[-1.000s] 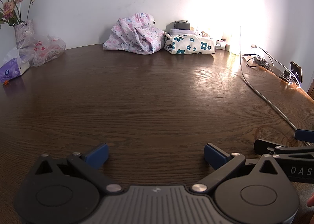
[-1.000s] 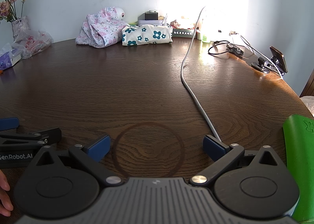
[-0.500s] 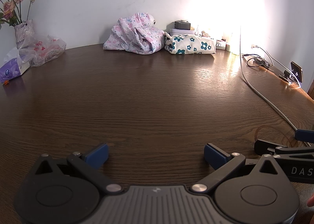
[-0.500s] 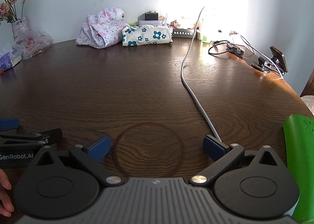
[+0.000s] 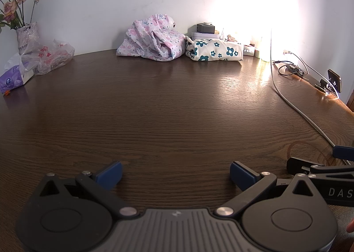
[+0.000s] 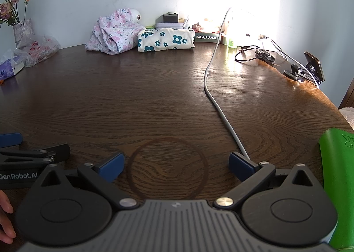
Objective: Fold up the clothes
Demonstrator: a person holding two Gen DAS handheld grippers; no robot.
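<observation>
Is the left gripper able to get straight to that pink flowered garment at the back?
Probably yes. The left gripper is open and empty, and only bare table lies between it and the pink floral garment. It is far off, though, so the person must carry it across.

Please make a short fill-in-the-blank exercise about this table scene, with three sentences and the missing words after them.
1. Both the left gripper and the right gripper are ____ and hold nothing.
2. The cream cloth by the wall has a pattern of teal ____.
3. The pink floral garment lies to the ____ of the cream cloth.

Missing words: open; flowers; left
</observation>
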